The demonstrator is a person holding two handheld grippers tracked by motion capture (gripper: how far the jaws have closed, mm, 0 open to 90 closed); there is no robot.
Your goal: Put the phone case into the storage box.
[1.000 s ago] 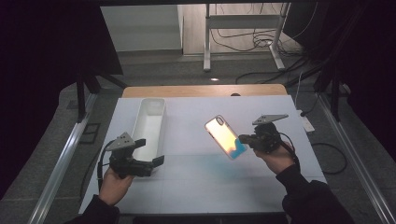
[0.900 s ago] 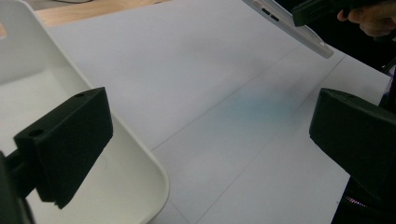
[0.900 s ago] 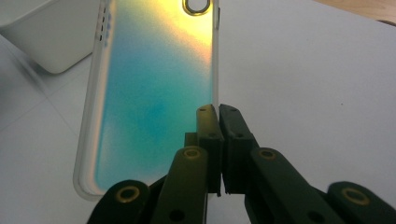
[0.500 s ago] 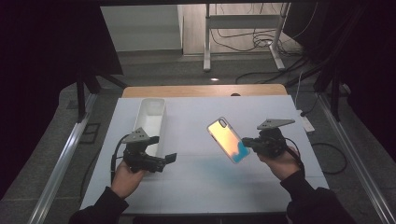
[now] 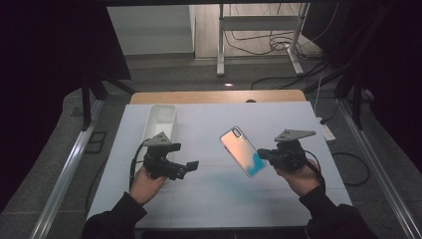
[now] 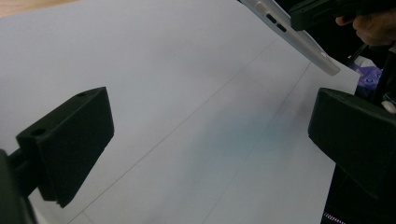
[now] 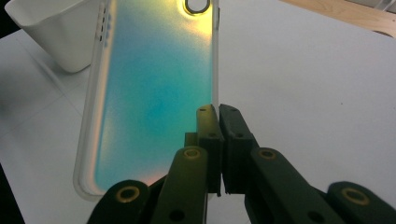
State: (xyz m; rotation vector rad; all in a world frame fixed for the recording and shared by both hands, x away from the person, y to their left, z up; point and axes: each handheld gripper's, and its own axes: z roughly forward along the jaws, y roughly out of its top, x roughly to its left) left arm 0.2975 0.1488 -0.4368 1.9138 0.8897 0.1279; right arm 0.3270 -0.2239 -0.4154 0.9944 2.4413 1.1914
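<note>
A phone case (image 5: 242,151) with a pink-to-blue sheen hangs tilted above the white table (image 5: 214,199), camera hole at its far end. My right gripper (image 5: 263,155) is shut on the case's long edge near the blue end. In the right gripper view the jaws pinch that edge of the case (image 7: 149,88), and the gripper (image 7: 218,116) rises from below. My left gripper (image 5: 186,162) hovers open over the table's left half, pointing right. In the left gripper view my left gripper (image 6: 205,140) holds nothing between its wide-apart jaws, and the case's side (image 6: 289,32) crosses the top right.
A white rectangular bin (image 5: 159,122) stands at the back left of the table, also seen as the bin (image 7: 56,32) beyond the case. The table's wooden back edge (image 5: 214,96) runs behind the sheet. Cables and a stand lie on the floor beyond.
My left gripper has moved right and a little forward toward the table's middle. The right gripper and the case have barely shifted.
</note>
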